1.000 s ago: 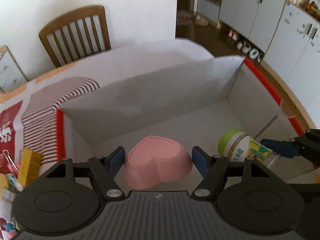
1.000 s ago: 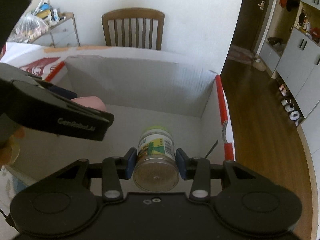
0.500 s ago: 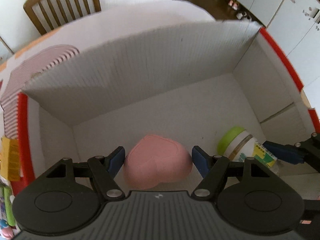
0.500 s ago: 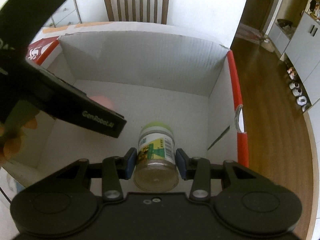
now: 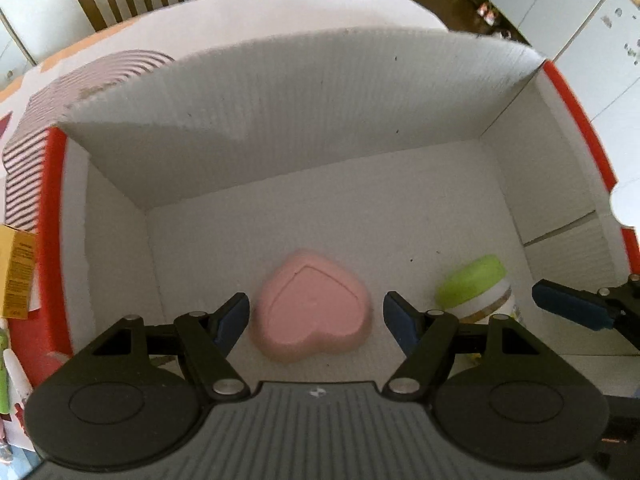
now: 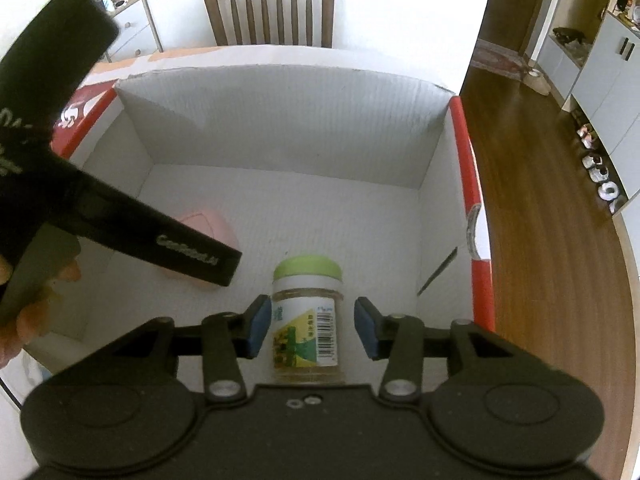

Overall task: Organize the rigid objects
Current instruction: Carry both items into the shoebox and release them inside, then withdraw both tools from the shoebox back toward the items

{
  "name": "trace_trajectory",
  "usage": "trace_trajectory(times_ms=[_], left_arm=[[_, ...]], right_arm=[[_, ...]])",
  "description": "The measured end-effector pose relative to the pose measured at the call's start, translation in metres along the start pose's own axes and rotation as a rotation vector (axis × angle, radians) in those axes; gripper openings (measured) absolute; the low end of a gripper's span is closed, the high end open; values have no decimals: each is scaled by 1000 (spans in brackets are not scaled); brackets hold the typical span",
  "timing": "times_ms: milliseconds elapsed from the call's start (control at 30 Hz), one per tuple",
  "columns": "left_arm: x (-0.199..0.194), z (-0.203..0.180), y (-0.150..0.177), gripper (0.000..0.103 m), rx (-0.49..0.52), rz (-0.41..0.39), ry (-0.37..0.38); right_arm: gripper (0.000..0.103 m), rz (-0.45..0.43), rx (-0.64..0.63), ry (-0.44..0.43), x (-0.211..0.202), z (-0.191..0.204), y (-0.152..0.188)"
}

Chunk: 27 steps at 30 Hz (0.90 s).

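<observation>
A pink heart-shaped bowl lies upside down on the floor of a white cardboard box. My left gripper points down over it, open, with a small gap between each blue pad and the bowl. To its right lies a glass jar with a green lid. In the right wrist view the jar rests between the pads of my right gripper, lid end away from me. Those jaws are opening: the right pad stands clear of the jar. The left gripper's black body hides part of the bowl.
The box has red-edged side walls. A yellow carton lies outside its left wall on a striped cloth. A wooden chair stands behind the table. A person's hand holds the left gripper. Wood flooring lies to the right.
The left gripper tipped further down into the box, and the bowl now shows gaps to both pads. The right jaws widened, leaving a gap at the jar's right side.
</observation>
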<state>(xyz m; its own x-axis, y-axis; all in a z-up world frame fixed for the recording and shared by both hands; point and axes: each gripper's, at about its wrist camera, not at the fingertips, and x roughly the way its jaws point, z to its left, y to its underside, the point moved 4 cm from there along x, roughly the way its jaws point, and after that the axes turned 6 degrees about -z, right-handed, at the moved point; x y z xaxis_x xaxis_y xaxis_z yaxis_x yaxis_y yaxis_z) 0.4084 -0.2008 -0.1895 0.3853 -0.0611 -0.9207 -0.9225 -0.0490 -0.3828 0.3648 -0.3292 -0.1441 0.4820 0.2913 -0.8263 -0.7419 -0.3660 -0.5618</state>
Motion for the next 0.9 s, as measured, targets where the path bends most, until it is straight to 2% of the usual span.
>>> trace_trajectory(times_ms=[467, 533, 800, 900], left_arm=[[-77, 7, 19, 73, 6, -196, 40], [-90, 10, 25, 73, 11, -229, 38], [-135, 11, 42, 73, 11, -353, 18], [-149, 10, 53, 73, 16, -390, 13]], right_arm=[[56, -86, 16, -41, -43, 2, -1], [61, -105, 13, -45, -53, 5, 0], [64, -161, 1, -56, -79, 17, 7], [73, -188, -2, -55, -88, 24, 10]])
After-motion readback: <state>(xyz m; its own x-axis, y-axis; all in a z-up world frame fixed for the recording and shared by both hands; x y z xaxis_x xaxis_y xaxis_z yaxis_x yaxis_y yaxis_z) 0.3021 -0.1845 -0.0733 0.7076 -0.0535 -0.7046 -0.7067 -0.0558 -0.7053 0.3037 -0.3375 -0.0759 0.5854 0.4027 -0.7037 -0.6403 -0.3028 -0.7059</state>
